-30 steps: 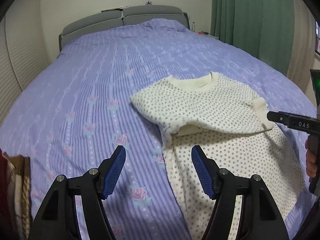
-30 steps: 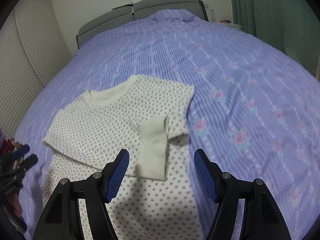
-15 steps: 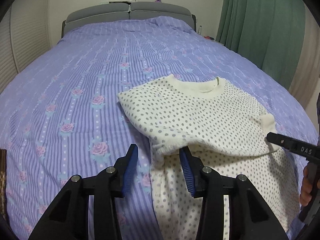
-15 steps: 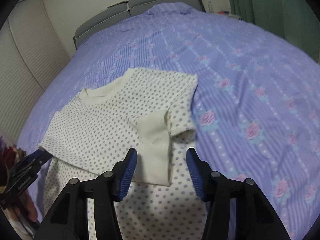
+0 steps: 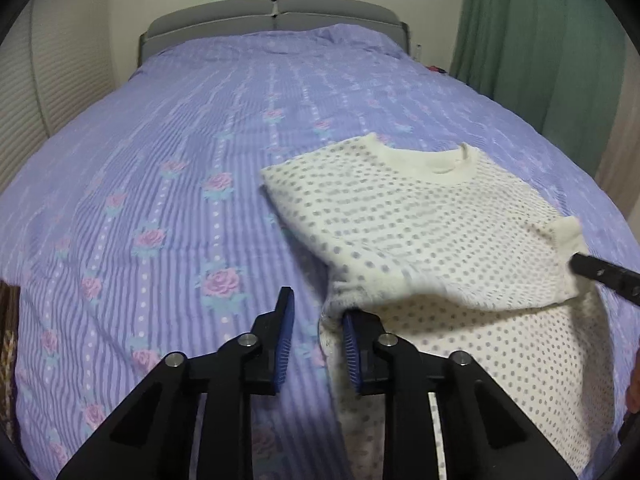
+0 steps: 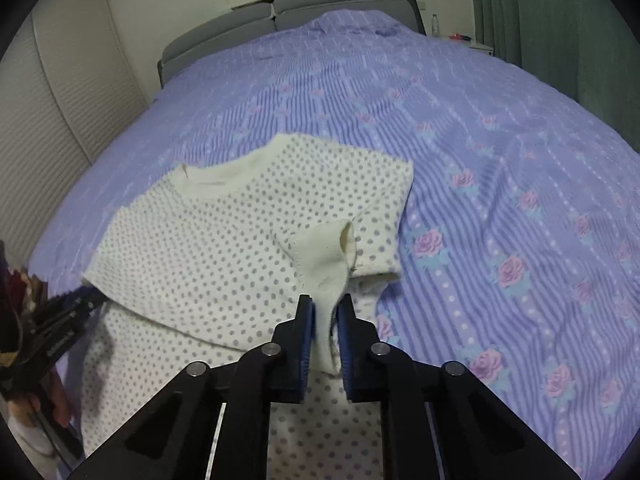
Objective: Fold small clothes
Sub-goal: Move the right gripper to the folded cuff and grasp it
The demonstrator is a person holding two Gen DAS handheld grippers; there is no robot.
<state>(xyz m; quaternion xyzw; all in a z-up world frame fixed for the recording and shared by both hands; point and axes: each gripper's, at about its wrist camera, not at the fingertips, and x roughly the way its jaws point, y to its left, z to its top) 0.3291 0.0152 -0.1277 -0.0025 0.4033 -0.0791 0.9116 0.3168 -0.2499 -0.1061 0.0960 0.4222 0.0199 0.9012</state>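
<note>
A cream top with grey dots [image 5: 420, 220] lies on the bed, its upper part folded down over the lower part. My left gripper [image 5: 316, 320] is narrowly open at the top's left folded edge; cloth rests against its right pad, not clamped. My right gripper [image 6: 325, 312] is shut on the plain cream sleeve cuff [image 6: 326, 256] at the top's [image 6: 224, 240] right side. The right gripper's tip shows in the left wrist view [image 5: 604, 276]. The left gripper shows in the right wrist view [image 6: 68, 312].
The bed has a purple striped cover with roses [image 5: 180, 184] and a grey headboard [image 5: 276, 12]. Green curtains [image 5: 532, 40] hang on the right. A white slatted wardrobe [image 6: 52, 120] stands on the left. Dark patterned fabric [image 5: 8, 340] sits at the lower left edge.
Both grippers moved in on the folded top and narrowed. The right one closed on the sleeve cuff. The left one reached the left folded edge.
</note>
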